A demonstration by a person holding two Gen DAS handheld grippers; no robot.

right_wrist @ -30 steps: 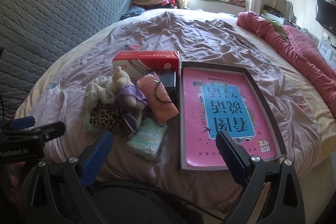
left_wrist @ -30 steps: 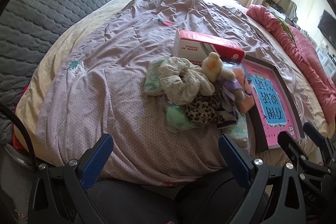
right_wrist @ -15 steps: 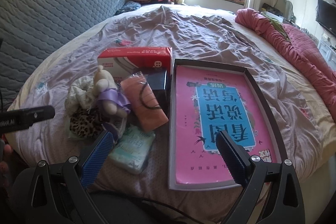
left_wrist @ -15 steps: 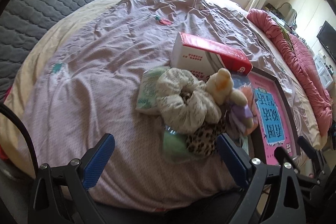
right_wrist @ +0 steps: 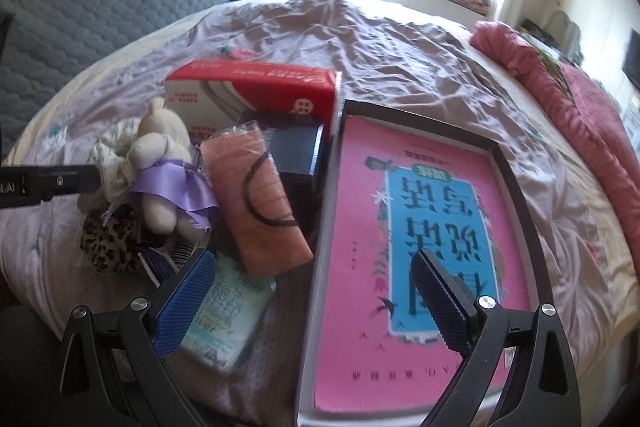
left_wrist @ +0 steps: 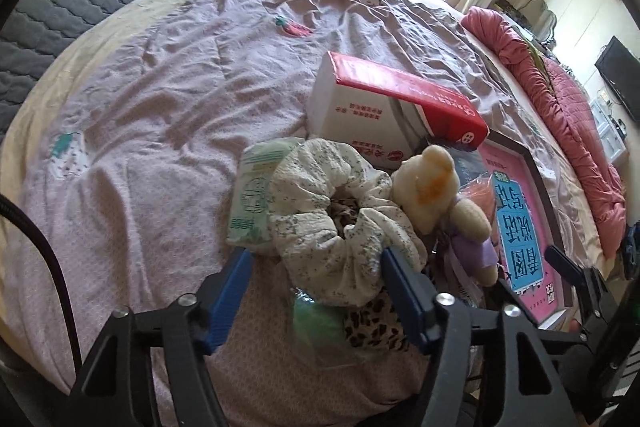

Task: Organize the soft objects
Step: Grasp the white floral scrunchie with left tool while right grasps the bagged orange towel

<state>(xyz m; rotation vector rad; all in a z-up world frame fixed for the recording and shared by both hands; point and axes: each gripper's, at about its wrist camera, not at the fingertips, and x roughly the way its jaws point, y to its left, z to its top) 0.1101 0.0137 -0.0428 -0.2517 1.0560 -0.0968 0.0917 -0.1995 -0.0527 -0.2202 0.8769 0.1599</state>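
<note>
The sorting has hardly begun, by my reckoning. All the soft things lie heaped together on the bed (left_wrist: 160,115) just beside the shallow tray (right_wrist: 516,171), and the tray holds only a pink book (right_wrist: 360,219). The floral scrunchie (left_wrist: 340,219) sits on top of the pile, resting on a leopard-print scrunchie (left_wrist: 376,327), with the little plush bear (left_wrist: 436,187) in its purple dress leaning against its right side. A green tissue pack (left_wrist: 252,203) lies just to its left, a wrapped peach cloth (right_wrist: 260,203) and a pale blue pack (right_wrist: 228,315) nearer the tray, and a red and white box (left_wrist: 384,107) stands behind them all. Everything is left to place.

The left tongs (left_wrist: 316,291) are closing, with the near edge of the floral scrunchie between the blue pads; the right pad looks to touch the fabric, the left pad is apart from it, so nothing is gripped yet. The right tongs (right_wrist: 316,299) stand wide and empty, one finger over the pale blue pack and the other over the book.

A second ago both tongs hung back at the foot of the bed, the left ones spread fully. Since then both have come forward and lower onto the pile, and the left pair has narrowed markedly. The pile itself has not shifted.
</note>
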